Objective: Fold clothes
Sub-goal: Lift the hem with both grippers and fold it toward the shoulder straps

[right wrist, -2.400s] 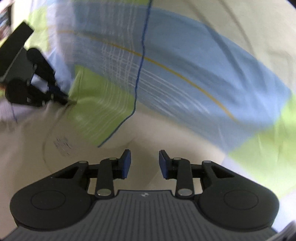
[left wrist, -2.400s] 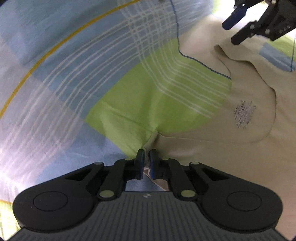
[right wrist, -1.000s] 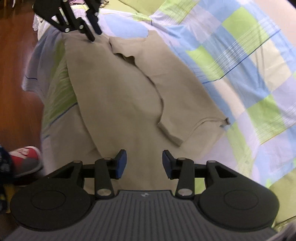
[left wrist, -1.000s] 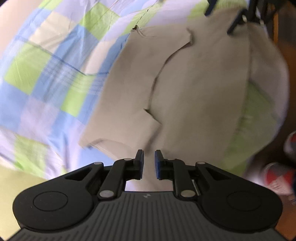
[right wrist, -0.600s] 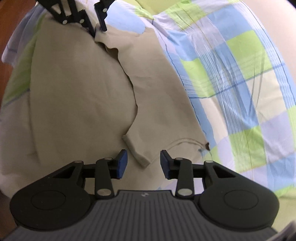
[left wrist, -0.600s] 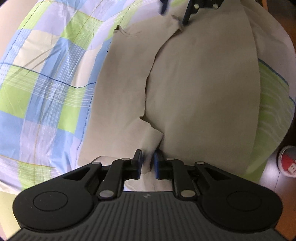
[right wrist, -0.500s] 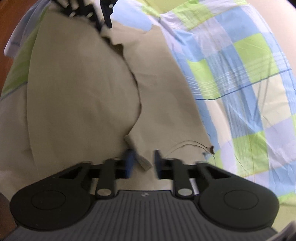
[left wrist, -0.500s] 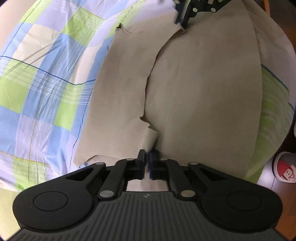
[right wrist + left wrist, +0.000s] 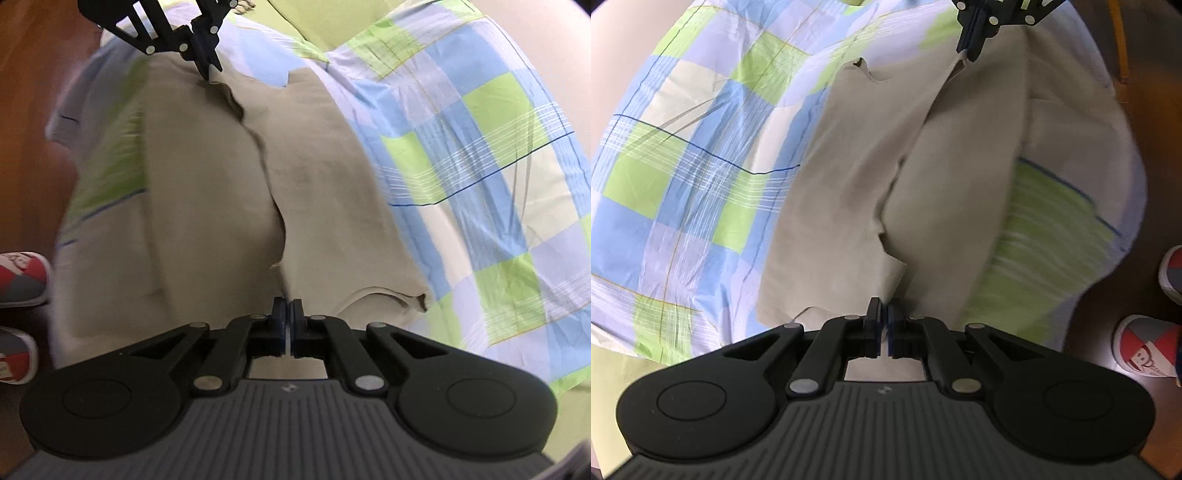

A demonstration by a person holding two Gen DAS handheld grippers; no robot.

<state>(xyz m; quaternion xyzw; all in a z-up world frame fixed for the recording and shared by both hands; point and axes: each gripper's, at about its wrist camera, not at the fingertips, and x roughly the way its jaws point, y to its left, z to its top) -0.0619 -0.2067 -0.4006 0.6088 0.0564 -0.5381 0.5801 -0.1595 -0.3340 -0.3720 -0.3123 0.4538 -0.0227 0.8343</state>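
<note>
Beige garment [image 9: 849, 177], blue-green checked bedsheet [image 9: 683, 166]

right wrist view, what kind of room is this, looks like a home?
Most likely a bedroom at home. A beige garment lies on a bed with a blue and green checked sheet, the floor is dark wood, and a pair of slippers sits beside the bed.
</note>
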